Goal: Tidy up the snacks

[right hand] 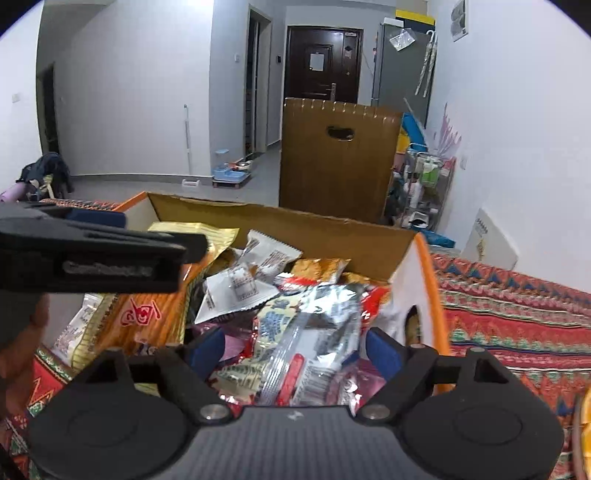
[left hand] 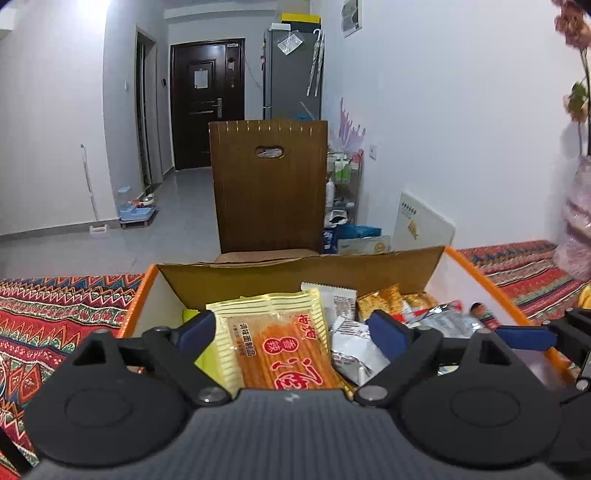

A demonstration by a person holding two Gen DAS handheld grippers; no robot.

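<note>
White walls (left hand: 443, 110) and a grey tiled floor (left hand: 177, 206) are seen, with a dark door (left hand: 207, 99) at the far end of the hall. A grey fridge (left hand: 291, 74) is set right of the door, with umbrellas (left hand: 316, 62) hung on its side. A brown chair back (left hand: 269, 184) with a handle slot is seen in the middle. A wire rack (left hand: 345, 184) of bottles is placed by the right wall. A mop (left hand: 88, 184) is leaned on the left wall, near blue pet bowls (left hand: 136, 210). The table is covered by a red patterned cloth (left hand: 55, 314). Pink flowers (left hand: 572, 26) are seen at the right edge
</note>
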